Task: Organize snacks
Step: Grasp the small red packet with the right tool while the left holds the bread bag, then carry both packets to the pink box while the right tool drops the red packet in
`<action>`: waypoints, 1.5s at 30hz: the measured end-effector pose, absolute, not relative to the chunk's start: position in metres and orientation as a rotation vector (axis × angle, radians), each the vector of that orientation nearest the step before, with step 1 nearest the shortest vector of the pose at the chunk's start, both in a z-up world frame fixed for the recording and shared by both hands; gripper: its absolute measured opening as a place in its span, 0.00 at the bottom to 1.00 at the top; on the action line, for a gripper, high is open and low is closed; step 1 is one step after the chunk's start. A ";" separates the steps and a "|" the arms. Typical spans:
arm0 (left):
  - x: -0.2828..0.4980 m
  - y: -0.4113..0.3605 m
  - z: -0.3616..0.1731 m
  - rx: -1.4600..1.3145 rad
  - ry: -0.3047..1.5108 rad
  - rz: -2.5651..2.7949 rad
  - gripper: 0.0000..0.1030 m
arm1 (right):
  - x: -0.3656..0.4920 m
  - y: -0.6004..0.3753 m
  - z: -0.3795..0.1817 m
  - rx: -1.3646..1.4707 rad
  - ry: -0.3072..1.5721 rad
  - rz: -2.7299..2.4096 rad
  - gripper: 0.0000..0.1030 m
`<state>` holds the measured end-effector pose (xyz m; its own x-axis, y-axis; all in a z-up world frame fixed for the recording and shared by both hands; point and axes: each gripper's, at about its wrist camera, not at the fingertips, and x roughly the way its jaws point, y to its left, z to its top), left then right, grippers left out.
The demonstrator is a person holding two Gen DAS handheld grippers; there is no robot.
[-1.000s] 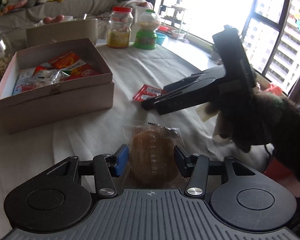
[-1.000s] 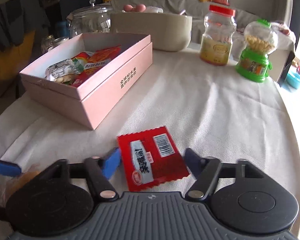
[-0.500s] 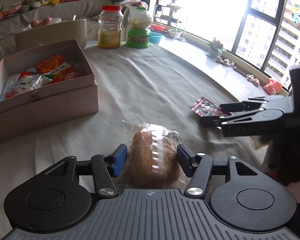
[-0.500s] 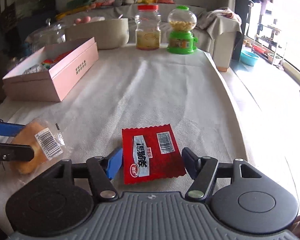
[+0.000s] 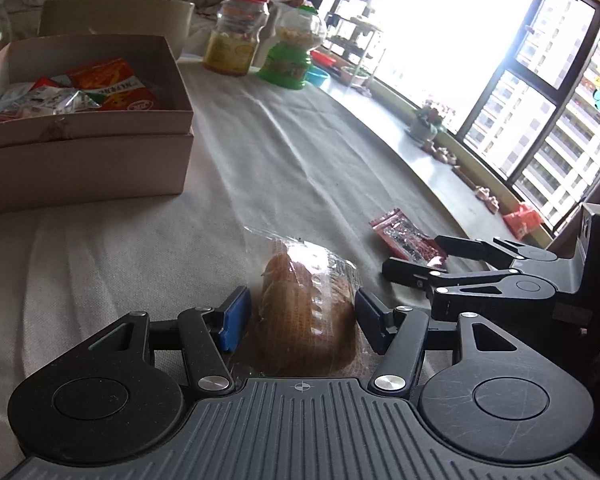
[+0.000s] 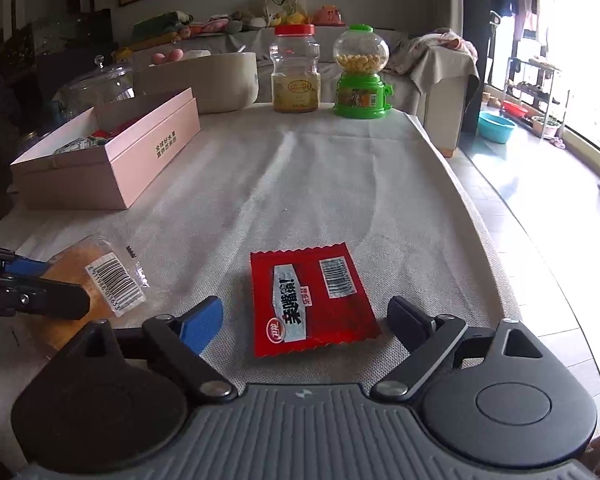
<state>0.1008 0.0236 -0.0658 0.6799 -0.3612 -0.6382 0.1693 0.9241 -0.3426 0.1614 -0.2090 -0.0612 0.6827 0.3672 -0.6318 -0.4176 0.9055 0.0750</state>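
Left gripper (image 5: 300, 316): jaws spread wide and they've just been opening. The wrapped bun sits right between the blue pads, with a sliver of gap on each side, so nothing's actually gripped.

Wrapped bun (image 5: 306, 308): flat on the tablecloth in its clear wrapper, dead centre at 6 o'clock in the left wrist view. From the right wrist view it's over at 9 o'clock, barcode sticker up, with the left gripper's fingers either side of it.

Right gripper (image 6: 306, 320): jaws stand wide too, also just been opening. The red packet lies between the fingers but neither pad touches it.

Red packet (image 6: 312, 300): flat on the cloth, label and barcode up, just in front of the right gripper. In the left wrist view it's out at 3 o'clock with the right gripper's fingers around its near end.

Tablecloth (image 6: 340, 184): pale, a bit creased, covers the whole table.

Pink box (image 5: 100, 152): open, off at 10 o'clock in both views, well apart from both grippers. Already has several snack packets (image 5: 100, 88) inside.

Far end, 12 o'clock: red-lidded jar (image 6: 296, 70) and a green candy dispenser (image 6: 362, 74) side by side, a big beige bowl (image 6: 220, 80) to their left.
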 end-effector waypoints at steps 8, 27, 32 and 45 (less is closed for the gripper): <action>0.098 0.021 -0.065 -0.252 0.774 -0.301 0.62 | 0.174 -0.221 -0.057 0.021 0.766 0.535 1.00; 0.084 0.013 -0.063 -0.214 0.780 -0.327 0.55 | 0.170 -0.201 -0.043 -0.164 0.760 0.490 0.54; 0.061 0.014 -0.055 -0.161 0.757 -0.316 0.53 | 0.142 -0.202 -0.021 -0.176 0.745 0.570 0.46; 0.011 0.094 0.072 -0.054 0.331 -0.094 0.52 | 0.110 -0.156 0.125 -0.162 0.476 0.856 0.42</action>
